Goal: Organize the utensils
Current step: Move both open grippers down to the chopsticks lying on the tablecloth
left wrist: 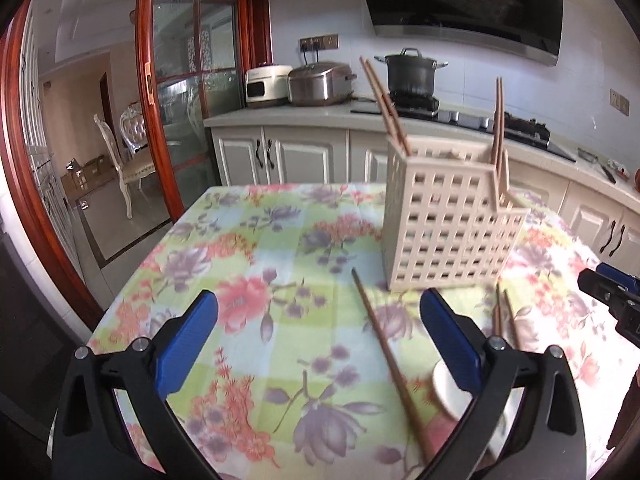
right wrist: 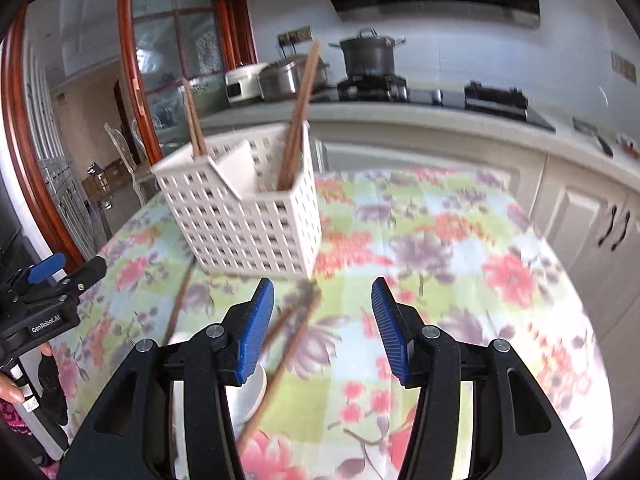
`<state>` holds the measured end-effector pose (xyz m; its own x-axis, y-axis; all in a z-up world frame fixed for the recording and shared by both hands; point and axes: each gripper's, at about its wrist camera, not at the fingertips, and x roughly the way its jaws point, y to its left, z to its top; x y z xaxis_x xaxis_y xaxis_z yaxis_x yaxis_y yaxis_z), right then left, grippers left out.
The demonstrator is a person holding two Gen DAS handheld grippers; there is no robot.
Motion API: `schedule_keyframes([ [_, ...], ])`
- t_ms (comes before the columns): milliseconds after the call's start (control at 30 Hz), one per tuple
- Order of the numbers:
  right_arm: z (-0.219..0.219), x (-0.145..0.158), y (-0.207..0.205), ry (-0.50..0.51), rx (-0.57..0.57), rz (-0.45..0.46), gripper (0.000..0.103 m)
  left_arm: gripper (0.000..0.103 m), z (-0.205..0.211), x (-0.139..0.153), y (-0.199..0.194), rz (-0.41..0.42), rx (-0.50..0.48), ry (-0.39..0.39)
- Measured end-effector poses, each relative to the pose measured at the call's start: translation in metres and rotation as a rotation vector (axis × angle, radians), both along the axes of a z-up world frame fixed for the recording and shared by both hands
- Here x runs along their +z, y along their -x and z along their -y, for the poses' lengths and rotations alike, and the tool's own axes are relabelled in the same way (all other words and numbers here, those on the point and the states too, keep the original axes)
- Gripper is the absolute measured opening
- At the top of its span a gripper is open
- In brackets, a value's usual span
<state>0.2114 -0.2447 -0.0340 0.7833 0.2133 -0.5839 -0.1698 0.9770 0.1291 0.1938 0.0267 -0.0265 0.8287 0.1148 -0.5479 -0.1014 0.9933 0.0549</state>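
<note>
Left wrist view: left gripper point(left wrist: 318, 322) jaws spread wide, nothing between the pads. It hangs above the floral tablecloth point(left wrist: 248, 248) with a single loose chopstick point(left wrist: 390, 364) lying diagonally on the cloth between its fingers, nearer the right one. A loose pair of chopsticks point(left wrist: 505, 318) lies just right of that finger, and a white spoon point(left wrist: 446, 394) sits partly hidden behind it. The slotted utensil holder point(left wrist: 448, 232) stands further back, upright, with chopsticks already leaning in two compartments.

Right wrist view: right gripper point(right wrist: 323, 322) jaws apart, empty, with the loose pair point(right wrist: 294, 330) between the fingers, blurred, not pinched. The holder point(right wrist: 248, 220) stands far left of it.

Judgement: each gripper is lined up over its own loose sticks for pickup; the wide openings suit straddling thin sticks lying flat.
</note>
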Motion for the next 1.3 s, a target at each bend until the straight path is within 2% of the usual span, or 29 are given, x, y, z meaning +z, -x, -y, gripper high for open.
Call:
schedule_keyframes([
  [167, 0.01, -0.026, -0.002, 0.001, -0.039, -0.06, 0.05, 0.098, -0.012, -0.023, 0.002, -0.035, 0.025, 0.02],
  [333, 0.003, -0.043, -0.006, 0.036, -0.028, -0.118, 0.05, 0.098, -0.017, -0.036, 0.004, -0.064, 0.034, 0.032],
  [500, -0.012, -0.055, -0.014, 0.08, -0.018, -0.171, 0.036, 0.098, -0.016, -0.036, 0.01, -0.048, 0.029, 0.011],
  [633, -0.023, -0.062, -0.017, 0.102, -0.004, -0.202, 0.031, 0.098, -0.018, -0.035, 0.011, -0.05, 0.024, 0.016],
  [967, -0.053, -0.062, -0.026, 0.131, 0.021, -0.207, 0.031, 0.098, -0.019, -0.041, 0.012, -0.068, 0.005, 0.044],
  [1300, -0.053, -0.065, -0.032, 0.153, -0.01, -0.22, 0.026, 0.098, -0.018, -0.049, 0.012, -0.094, -0.012, 0.058],
])
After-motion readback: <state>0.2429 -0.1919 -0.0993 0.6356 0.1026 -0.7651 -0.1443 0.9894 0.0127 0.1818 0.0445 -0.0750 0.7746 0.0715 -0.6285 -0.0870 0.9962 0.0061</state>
